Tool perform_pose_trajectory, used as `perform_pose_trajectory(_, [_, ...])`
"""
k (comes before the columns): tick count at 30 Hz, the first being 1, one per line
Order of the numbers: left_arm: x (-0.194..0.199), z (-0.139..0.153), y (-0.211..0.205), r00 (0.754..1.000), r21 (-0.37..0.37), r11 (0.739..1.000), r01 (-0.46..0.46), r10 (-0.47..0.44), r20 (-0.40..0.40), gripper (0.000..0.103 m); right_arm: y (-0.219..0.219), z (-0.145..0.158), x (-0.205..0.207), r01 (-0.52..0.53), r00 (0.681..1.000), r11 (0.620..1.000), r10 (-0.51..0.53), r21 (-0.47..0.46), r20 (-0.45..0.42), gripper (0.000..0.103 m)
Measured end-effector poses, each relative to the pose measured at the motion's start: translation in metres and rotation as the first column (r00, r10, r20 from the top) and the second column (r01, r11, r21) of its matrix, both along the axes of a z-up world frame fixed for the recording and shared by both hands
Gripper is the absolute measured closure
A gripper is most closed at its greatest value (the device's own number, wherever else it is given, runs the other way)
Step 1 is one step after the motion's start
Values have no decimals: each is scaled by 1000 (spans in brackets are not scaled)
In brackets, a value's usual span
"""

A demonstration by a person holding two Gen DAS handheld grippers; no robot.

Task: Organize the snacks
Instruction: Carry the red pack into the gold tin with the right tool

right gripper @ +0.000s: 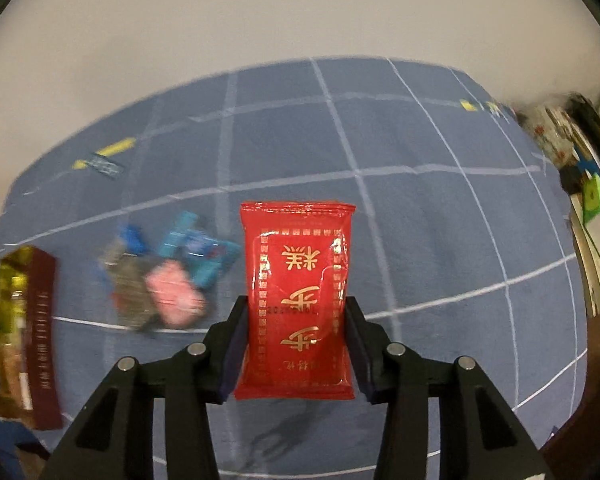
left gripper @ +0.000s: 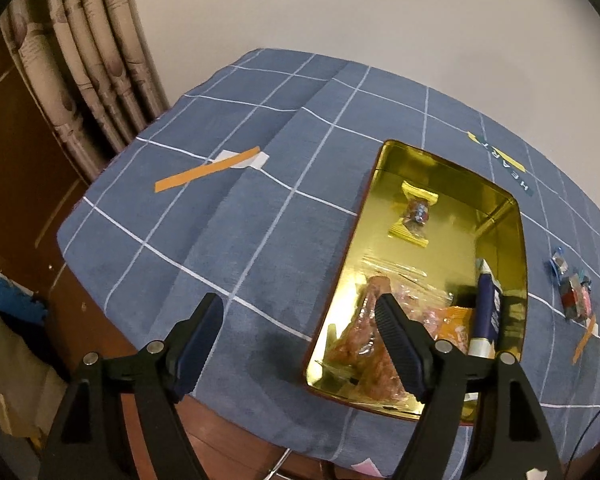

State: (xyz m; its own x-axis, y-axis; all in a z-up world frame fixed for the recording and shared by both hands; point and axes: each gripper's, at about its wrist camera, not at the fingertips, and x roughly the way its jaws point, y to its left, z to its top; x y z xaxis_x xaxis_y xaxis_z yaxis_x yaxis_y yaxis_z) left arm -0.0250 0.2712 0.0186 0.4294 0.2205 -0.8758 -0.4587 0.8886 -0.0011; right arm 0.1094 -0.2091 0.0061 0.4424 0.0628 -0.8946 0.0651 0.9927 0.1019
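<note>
Red packet (right gripper: 298, 300) pinched between right gripper (right gripper: 296, 344) pads, clear of cloth, probably bound for gold tin (left gripper: 516, 240). Left gripper (left gripper: 300, 340) spread wide, empty, beside tin. Loose snacks (right gripper: 168, 276) remain on tablecloth (right gripper: 440, 240).

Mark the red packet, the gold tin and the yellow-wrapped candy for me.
red packet (right gripper: 296, 300): right wrist view, middle of its printed face, between the right claw's pads.
gold tin (left gripper: 518, 248): left wrist view, right inner wall.
yellow-wrapped candy (left gripper: 415, 214): left wrist view, its centre, on the tin's floor.
</note>
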Motion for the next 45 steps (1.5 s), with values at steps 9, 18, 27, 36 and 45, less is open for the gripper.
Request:
perform_pose_trajectory(9, [-13, -3, 10, 999, -3, 999, -36, 36, -15, 28, 115, 33, -19, -199, 980, 965, 196, 169, 35, 57])
perform_pose_trajectory(18, [-29, -6, 29, 994, -14, 994, -105, 105, -21, 27, 234, 28, -48, -391, 916, 889, 400, 237, 12, 57])
perform_pose_trajectory(27, [-32, -8, 33, 992, -30, 992, -121, 120, -30, 27, 302, 5, -67, -457, 875, 851, 483, 258, -44, 57])
perform_pose_trajectory(36, [-30, -12, 34, 991, -30, 991, -130, 128, -45, 28, 318, -11, -63, -428, 885, 868, 459, 252, -76, 57])
perform_pose_trajectory(45, [-30, -15, 34, 991, -35, 991, -126, 124, -55, 28, 324, -18, -59, -413, 889, 874, 448, 258, -92, 57])
